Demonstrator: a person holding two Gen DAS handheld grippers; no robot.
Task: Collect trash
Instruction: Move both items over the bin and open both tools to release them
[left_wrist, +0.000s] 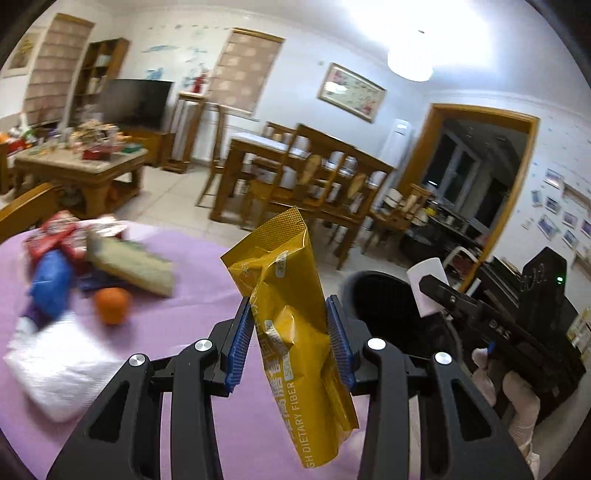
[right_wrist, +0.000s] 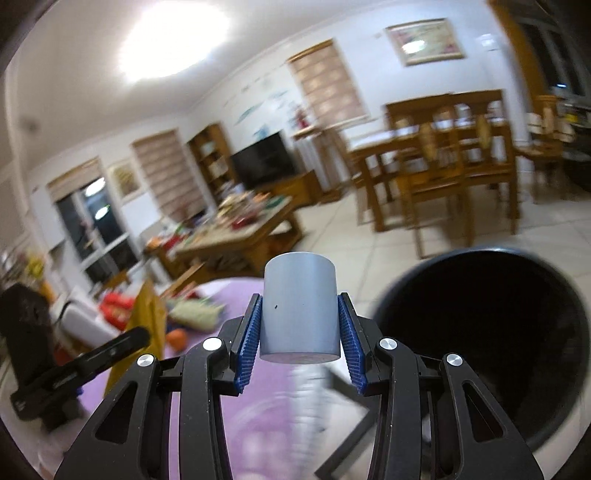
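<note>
In the left wrist view my left gripper is shut on a gold snack packet, which stands upright between the blue pads. A black trash bin opens just beyond and to the right of it. My right gripper holds a white paper cup over the bin's far rim. In the right wrist view that gripper is shut on the cup, mouth down, left of the bin. The left gripper with the packet shows at the left.
The purple-covered table carries an orange, a blue packet, red wrappers, a flat greenish box and a white bag. A gloved hand grips the right tool. Wooden dining furniture stands beyond.
</note>
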